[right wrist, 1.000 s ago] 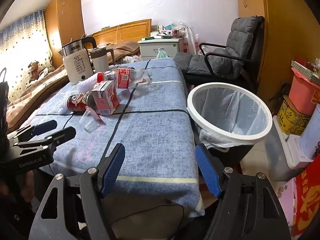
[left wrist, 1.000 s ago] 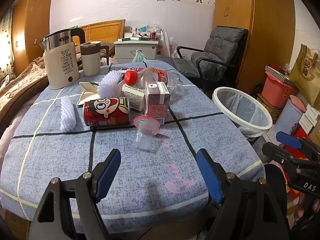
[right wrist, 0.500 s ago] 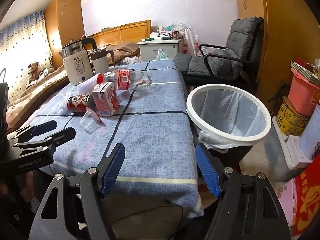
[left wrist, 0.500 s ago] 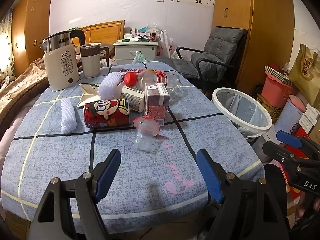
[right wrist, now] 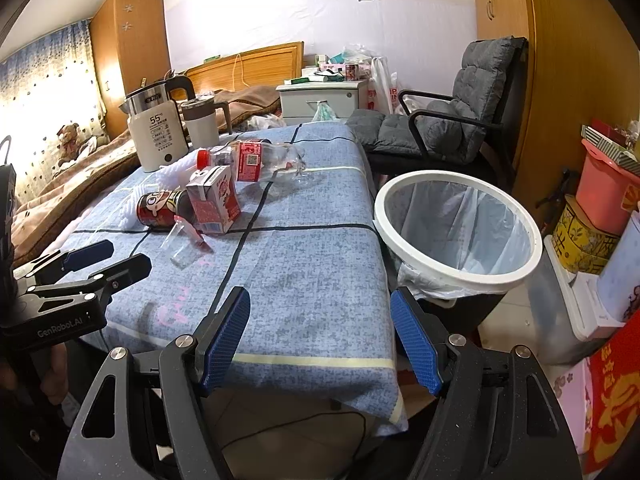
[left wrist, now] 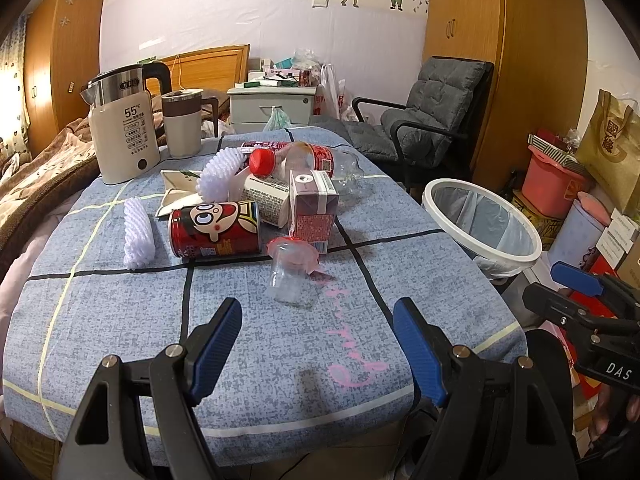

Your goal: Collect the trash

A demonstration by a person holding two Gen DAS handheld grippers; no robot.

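Observation:
Trash lies in a heap on the blue-clothed table (left wrist: pixel 100 320): a clear plastic cup (left wrist: pixel 289 276) with a torn pink lid, a red cartoon can (left wrist: pixel 214 229) on its side, a dark red drink carton (left wrist: pixel 313 210), a red-capped plastic bottle (left wrist: pixel 308 160) and white foam nets (left wrist: pixel 138 232). My left gripper (left wrist: pixel 318 344) is open and empty over the table's near edge, just short of the cup. My right gripper (right wrist: pixel 320 340) is open and empty at the table's front right corner, beside the white-rimmed trash bin (right wrist: pixel 456 228) with a clear liner.
A white kettle (left wrist: pixel 122 132) and a mug (left wrist: pixel 182 124) stand at the table's back left. A grey armchair (left wrist: pixel 432 116) sits behind the bin. Boxes, a red bucket (right wrist: pixel 608 192) and bags crowd the floor at the right. A bed lies to the left.
Both views have drifted only slightly; the left gripper has edged a little closer to the cup. Both grippers stay open and empty.

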